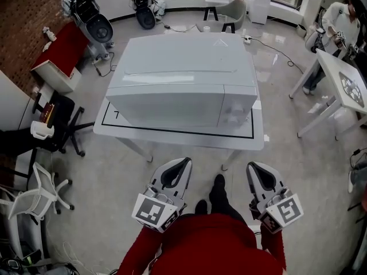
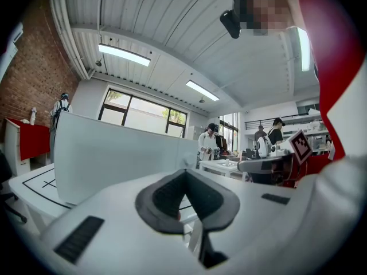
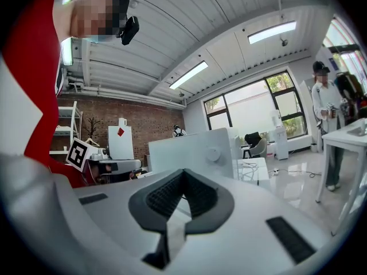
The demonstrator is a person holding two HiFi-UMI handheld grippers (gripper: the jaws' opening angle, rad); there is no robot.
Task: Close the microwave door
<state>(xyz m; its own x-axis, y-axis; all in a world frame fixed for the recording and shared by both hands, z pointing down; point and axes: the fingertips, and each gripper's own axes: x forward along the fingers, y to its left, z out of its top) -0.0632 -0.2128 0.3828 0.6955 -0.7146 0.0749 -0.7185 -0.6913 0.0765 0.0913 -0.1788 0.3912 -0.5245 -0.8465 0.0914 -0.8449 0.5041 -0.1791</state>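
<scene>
So the microwave (image 1: 180,87) is a big white box sitting on a white table (image 1: 183,137) with a black outline around it, and from the head view its door looks flush with the front, with the control panel at its right end. Both grippers are on the near side of the microwave, well apart from it and off the table's edge, pulled in close to the person's red sleeves (image 1: 200,245). The left gripper (image 1: 184,160) has its jaws pressed together with nothing between them, and its own view shows the tips meeting in front of the microwave's plain white side. Same deal with the right gripper (image 1: 252,165): jaws closed tip to tip, empty, pointing roughly level at the microwave, where a round knob (image 3: 213,153) shows on the front corner. Left of the microwave there's a red-topped cabinet (image 1: 63,50) and a black office chair (image 1: 57,119). Off to the microwave's right is another white table (image 1: 344,85) with a person (image 1: 338,22) standing at it.
</scene>
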